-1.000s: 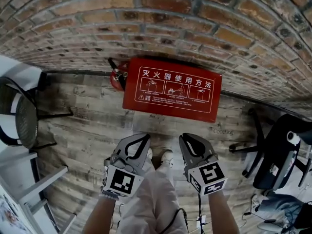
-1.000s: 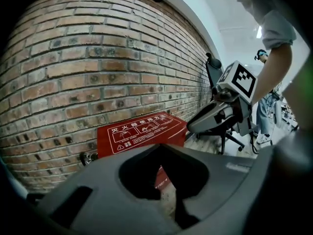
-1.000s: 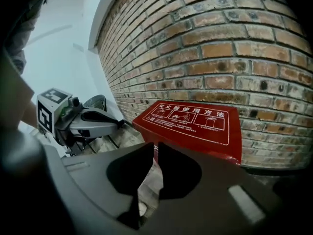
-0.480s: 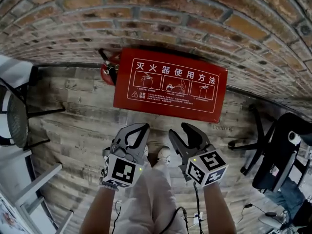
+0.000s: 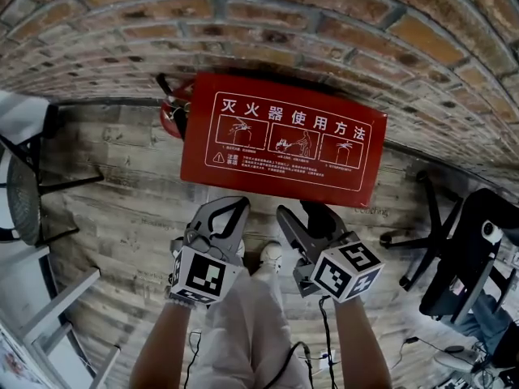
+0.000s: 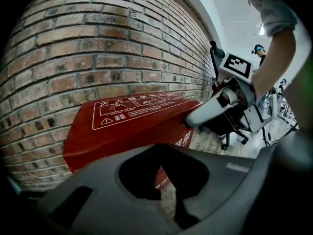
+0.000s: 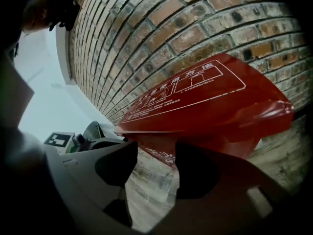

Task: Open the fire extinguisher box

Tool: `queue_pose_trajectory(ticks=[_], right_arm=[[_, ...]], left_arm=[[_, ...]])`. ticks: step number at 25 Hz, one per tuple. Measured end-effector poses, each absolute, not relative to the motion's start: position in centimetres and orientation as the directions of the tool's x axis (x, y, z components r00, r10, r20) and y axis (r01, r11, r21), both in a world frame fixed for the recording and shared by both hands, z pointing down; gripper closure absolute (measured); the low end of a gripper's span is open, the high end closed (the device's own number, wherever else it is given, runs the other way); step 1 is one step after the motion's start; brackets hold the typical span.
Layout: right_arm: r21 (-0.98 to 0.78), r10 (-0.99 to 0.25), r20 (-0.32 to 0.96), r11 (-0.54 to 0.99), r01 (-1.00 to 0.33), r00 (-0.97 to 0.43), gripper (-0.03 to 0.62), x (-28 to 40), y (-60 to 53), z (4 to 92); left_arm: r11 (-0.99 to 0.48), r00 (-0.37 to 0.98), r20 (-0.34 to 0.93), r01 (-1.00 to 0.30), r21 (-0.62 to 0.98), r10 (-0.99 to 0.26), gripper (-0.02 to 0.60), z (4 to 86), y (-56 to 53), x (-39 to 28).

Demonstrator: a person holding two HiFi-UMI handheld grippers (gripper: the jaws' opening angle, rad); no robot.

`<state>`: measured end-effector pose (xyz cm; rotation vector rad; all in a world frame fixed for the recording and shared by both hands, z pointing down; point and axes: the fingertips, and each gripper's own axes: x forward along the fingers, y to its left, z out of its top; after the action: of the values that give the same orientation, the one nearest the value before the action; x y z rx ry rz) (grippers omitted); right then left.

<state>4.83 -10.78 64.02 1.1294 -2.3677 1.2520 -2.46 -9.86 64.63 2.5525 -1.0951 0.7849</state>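
The red fire extinguisher box [image 5: 284, 140] stands on the wooden floor against the brick wall, its white-printed lid closed. My right gripper [image 5: 308, 215] is just short of the box's front edge, its jaws opening, apart, with nothing between them. In the right gripper view the box [image 7: 195, 102] fills the space ahead of the right gripper [image 7: 156, 148]. My left gripper [image 5: 225, 211] is held beside it, shut and empty, a little short of the box's front left part. From the left gripper view, the left gripper [image 6: 164, 151] points at the box [image 6: 132, 124].
A red extinguisher [image 5: 172, 116] sits at the box's left end. A black mesh chair [image 5: 24, 193] and white furniture [image 5: 57, 306] stand to the left. An office chair [image 5: 462, 250] stands to the right. The brick wall [image 5: 284, 31] runs behind. The person's legs are below the grippers.
The right gripper's jaws have gone from nearly shut to wide apart. Both grippers have come closer to the box's front edge. The left gripper stays shut.
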Motion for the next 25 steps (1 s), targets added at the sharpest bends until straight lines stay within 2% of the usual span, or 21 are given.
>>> queue_pose_trajectory(ticks=[11,15,25], right_arm=[[-0.653,-0.554,0.476,0.297,-0.696,-0.683,0.37,5.1,-11.0,63.4],[-0.651,-0.564,0.462,0.308,-0.694,-0.684,0.398,5.3,-10.9,62.6],[-0.657,-0.583,0.424,0.329,-0.679,-0.693,0.413,5.6,-11.4,59.4]], left_arm=[[-0.684,0.565,0.583,-0.73,0.023,-0.584,0.581,65.0,-10.9,-2.9],[-0.684,0.572,0.574,-0.729,0.027,-0.586,0.581,64.7,-11.2,-2.6],[-0.666,0.569,0.569,-0.744,0.049,-0.594,0.581,64.2,-12.2,-2.3]])
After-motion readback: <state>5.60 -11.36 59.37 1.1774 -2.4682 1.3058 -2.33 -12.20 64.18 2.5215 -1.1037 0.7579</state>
